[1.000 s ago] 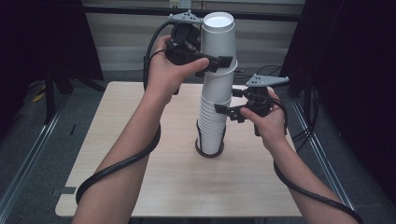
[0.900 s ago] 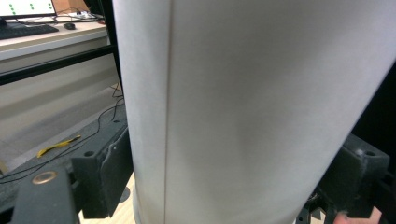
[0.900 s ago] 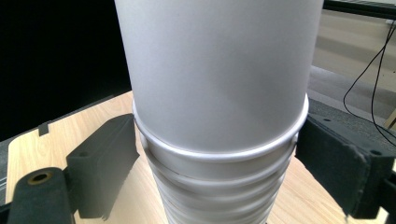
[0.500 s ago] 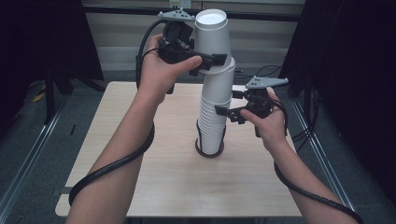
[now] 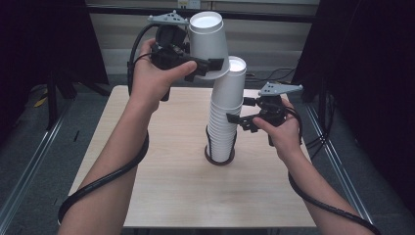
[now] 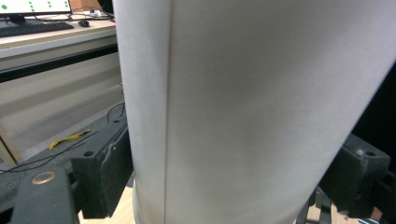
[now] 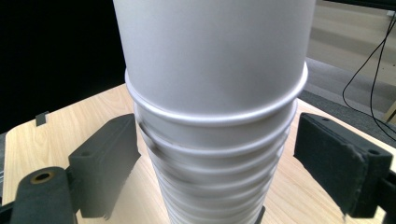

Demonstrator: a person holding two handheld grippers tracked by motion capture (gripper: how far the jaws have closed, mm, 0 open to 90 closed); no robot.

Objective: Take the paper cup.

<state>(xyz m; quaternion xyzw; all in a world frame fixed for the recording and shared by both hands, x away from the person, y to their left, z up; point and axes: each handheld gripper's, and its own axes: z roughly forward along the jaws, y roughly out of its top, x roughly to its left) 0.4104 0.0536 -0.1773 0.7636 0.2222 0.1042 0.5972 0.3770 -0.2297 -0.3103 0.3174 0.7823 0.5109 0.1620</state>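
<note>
A tall stack of upside-down white paper cups (image 5: 224, 125) stands in a dark ring (image 5: 219, 160) on the wooden table (image 5: 171, 196). My left gripper (image 5: 208, 63) is shut on one white cup (image 5: 208, 39), held up and to the left of the stack's top, tilted and apart from it. In the left gripper view this cup (image 6: 257, 107) sits tight between both pads (image 6: 105, 177). My right gripper (image 5: 237, 119) straddles the stack at mid height. Its jaws have just been closing a little. In the right gripper view its left pad (image 7: 109, 163) touches the stack (image 7: 215, 93); the right pad (image 7: 334, 161) stands slightly off.
The person's forearms come in from the bottom, each trailing a thick black cable (image 5: 105, 178). Dark frames and curtains flank the table. A wall ledge (image 5: 274, 17) runs behind it. A desk with a keyboard (image 6: 28, 28) is in the left gripper view.
My left gripper has lifted the top cup off the stack and carried it up and to the left, so the stack's top now shows bare. The right hand stays put.
</note>
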